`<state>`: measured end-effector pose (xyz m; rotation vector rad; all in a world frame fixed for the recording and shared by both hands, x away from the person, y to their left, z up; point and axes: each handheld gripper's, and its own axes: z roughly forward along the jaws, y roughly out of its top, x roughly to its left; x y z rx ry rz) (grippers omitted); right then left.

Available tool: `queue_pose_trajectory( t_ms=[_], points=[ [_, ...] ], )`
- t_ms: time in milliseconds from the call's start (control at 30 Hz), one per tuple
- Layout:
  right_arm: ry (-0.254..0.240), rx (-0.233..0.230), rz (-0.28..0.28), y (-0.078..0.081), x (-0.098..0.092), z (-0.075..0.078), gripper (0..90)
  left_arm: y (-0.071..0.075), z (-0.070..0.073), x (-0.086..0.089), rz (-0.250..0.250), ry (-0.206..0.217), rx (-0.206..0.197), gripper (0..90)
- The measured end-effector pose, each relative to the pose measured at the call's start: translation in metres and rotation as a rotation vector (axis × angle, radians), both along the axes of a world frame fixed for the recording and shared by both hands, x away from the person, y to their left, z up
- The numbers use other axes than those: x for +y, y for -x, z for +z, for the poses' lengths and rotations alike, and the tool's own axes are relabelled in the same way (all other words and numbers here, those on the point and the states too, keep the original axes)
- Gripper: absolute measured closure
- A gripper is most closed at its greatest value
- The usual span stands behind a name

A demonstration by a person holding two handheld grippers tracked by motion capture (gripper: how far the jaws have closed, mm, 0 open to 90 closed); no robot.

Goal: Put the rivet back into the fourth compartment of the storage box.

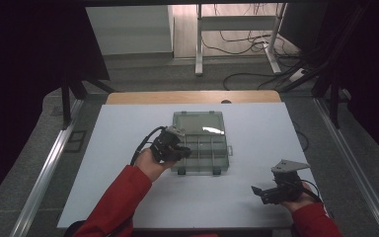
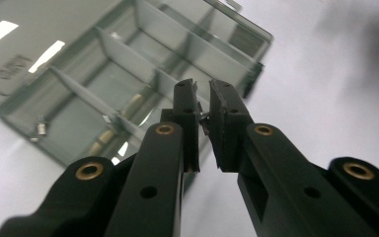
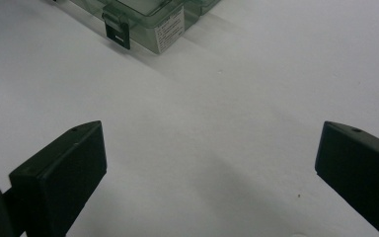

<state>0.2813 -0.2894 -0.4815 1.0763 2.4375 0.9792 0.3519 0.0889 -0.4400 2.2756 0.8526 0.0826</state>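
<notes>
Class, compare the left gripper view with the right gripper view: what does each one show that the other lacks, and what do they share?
Left gripper view: the left hand-held gripper pinching a small metal part above the box's dividers and open lid.
Right gripper view: the right hand-held gripper wide open, a latch and a label.
Both: the clear compartment box on the white table.

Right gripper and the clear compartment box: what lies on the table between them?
Nothing: between the right gripper, jaws open, and the clear compartment box, the right gripper view shows bare white table.
</notes>
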Motion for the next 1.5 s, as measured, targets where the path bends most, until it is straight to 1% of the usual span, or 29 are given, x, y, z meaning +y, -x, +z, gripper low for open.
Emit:
queue_pose_trajectory(
  t_ms=[233,533,767,1033,1100,1200,1433,1467,1500],
  points=[
    [0.0,0.001,0.0,0.0,0.0,0.0,0.0,-0.012,-0.001,0.009,0.037,0.006,-0.002,82.8],
    [-0.001,0.001,-0.002,0.0,0.0,0.0,0.0,-0.021,-0.002,0.016,0.076,0.017,-0.009,82.8],
    [-0.003,0.001,-0.003,0.0,-0.001,0.0,0.0,-0.031,-0.002,0.02,0.104,0.014,-0.022,82.8],
    [-0.004,0.0,-0.004,0.0,-0.001,0.001,0.0,-0.041,-0.005,0.021,0.129,0.014,-0.028,82.8],
    [-0.004,0.001,-0.004,0.0,-0.001,0.001,0.0,-0.045,-0.008,0.021,0.139,0.012,-0.03,82.8],
    [-0.004,0.001,-0.004,0.0,-0.001,0.001,0.0,-0.048,-0.011,0.021,0.147,0.01,-0.03,82.8],
    [-0.005,0.0,-0.004,0.0,-0.001,0.001,0.0,-0.055,-0.026,0.02,0.181,0.005,-0.027,82.7],
    [-0.005,0.0,-0.004,0.0,-0.001,0.001,0.0,-0.055,-0.026,0.02,0.181,0.005,-0.027,82.7],
    [-0.005,0.0,-0.005,0.0,-0.002,0.001,0.0,-0.056,-0.03,0.02,0.184,0.004,-0.026,82.7]
  ],
)
